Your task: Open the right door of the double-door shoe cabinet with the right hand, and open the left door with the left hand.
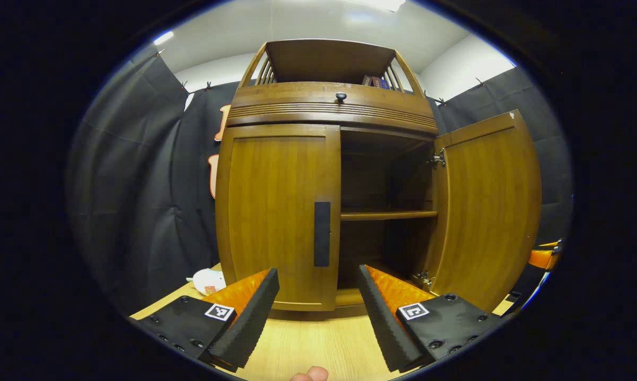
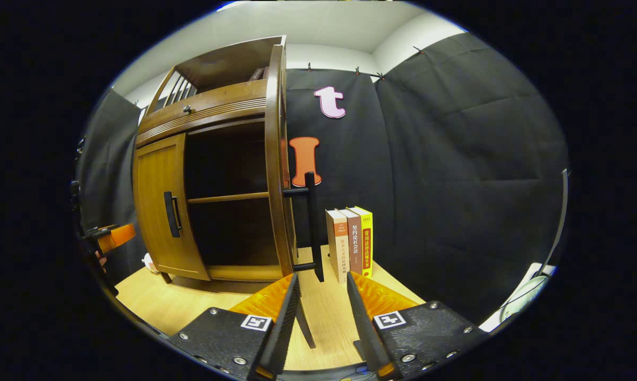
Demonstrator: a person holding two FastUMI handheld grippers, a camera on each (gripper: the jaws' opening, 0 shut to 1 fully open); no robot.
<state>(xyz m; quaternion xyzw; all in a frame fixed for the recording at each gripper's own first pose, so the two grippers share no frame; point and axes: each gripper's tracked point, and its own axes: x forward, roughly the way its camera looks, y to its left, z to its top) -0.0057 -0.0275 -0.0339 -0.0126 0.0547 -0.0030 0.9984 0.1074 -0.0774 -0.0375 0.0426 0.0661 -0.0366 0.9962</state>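
Observation:
The brown wooden shoe cabinet stands on a light wooden table. Its left door is closed, with a black vertical handle at its inner edge. My left gripper is open, a short way in front of that handle and not touching it. The right door is swung wide open, baring dark shelves. In the right gripper view that door is edge-on, and its black handle ends just ahead of my open right gripper. The closed left door is farther left.
Three upright books stand on the table just right of the open door. A small white object lies left of the cabinet. A round knob sits on the drawer above the doors. Black cloth walls surround the booth.

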